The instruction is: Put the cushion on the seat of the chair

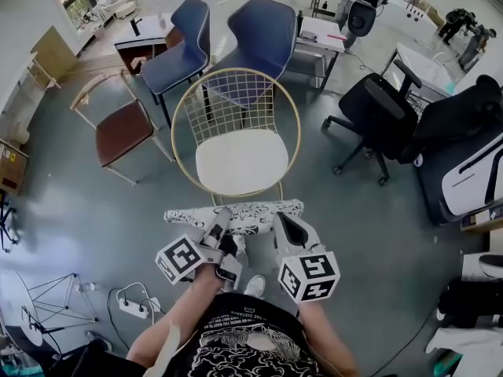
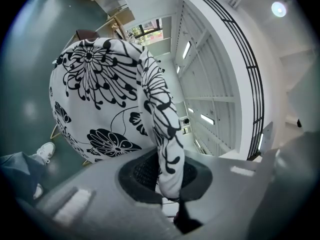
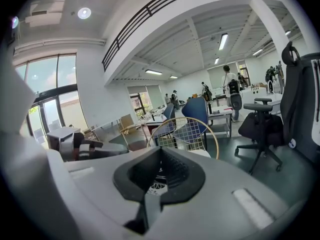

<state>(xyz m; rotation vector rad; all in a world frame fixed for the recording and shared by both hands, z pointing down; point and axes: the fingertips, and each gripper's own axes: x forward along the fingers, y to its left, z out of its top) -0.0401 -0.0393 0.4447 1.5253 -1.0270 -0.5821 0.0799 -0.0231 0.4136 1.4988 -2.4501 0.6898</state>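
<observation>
2 grippers are carrying 1 cushion (image 1: 236, 210) between them, low in front of the person. The cushion, white with black flower prints, is hanging level and crosswise just in front of the wire chair (image 1: 236, 75). Its far edge is lying close to the front rim of the white seat (image 1: 240, 163), and the seat itself is bare.

The left gripper (image 1: 223, 220) is biting the cushion's near edge, left of the middle. In the left gripper view its jaws are standing almost together, the pads squeezing a fold of the printed fabric while the rest of the cushion is bulging up and to the left. The right gripper (image 1: 284, 220) is gripping the cushion towards its right end. In the right gripper view its jaws are nearly closed too, with a strip of the same print showing pinched between the pads.

Behind the wire chair, 2 blue chairs (image 1: 263, 38) are standing side by side. 1 wooden chair (image 1: 122, 128) with a brown seat is standing to the left, and 1 black office chair (image 1: 377, 112) is sitting to the right.
</observation>
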